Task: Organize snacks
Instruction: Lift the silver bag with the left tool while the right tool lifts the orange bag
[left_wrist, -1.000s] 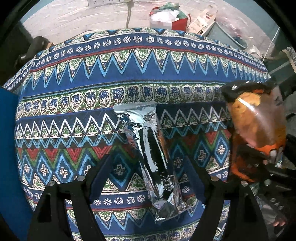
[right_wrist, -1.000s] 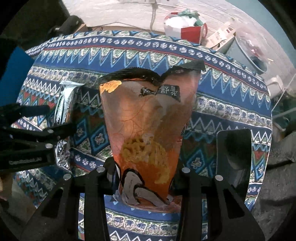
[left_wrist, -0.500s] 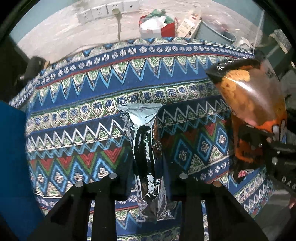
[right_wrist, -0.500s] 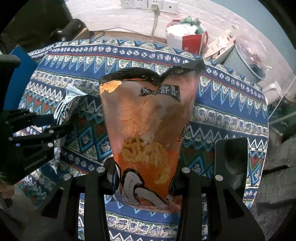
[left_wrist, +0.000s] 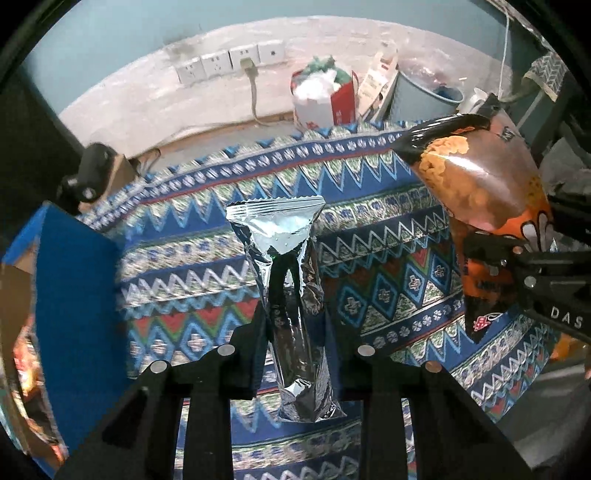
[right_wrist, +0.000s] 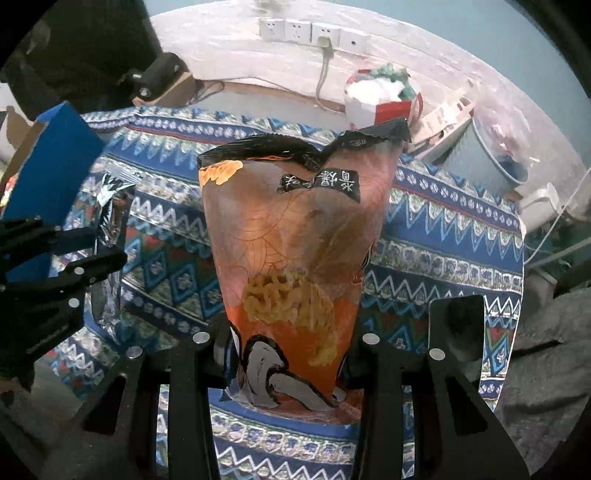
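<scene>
Left tool (left_wrist: 295, 332): black fingers clamped on the lower half of a long shiny silver foil snack pouch (left_wrist: 291, 280), crimped top edge up, held above the table; no print readable on it. In the right wrist view the same pouch shows at far left (right_wrist: 110, 206), pinched by the left tool (right_wrist: 92, 251).

Right tool (right_wrist: 288, 350): black fingers clamped on the bottom of a large orange-and-brown snack bag with a black top seam (right_wrist: 295, 258), held upright off the table. Printed on it: yellow curly snack pieces, a mushroom drawing near the bottom, a black banner with white Chinese characters, not legible to me. From the left wrist view the bag (left_wrist: 480, 195) sits at right in the right tool (left_wrist: 517, 258), whose body carries white letters "DAS", the rest cut off.

Below both: table under a blue, red and green zigzag-pattern cloth (left_wrist: 369, 206). Blue box (left_wrist: 74, 288) at the left edge of the table.

Beyond, on the floor: red-and-white bag stuffed with white and green material (left_wrist: 321, 96), grey bin (left_wrist: 417, 96). White wall sockets (left_wrist: 229, 61) with one plug and cable.
</scene>
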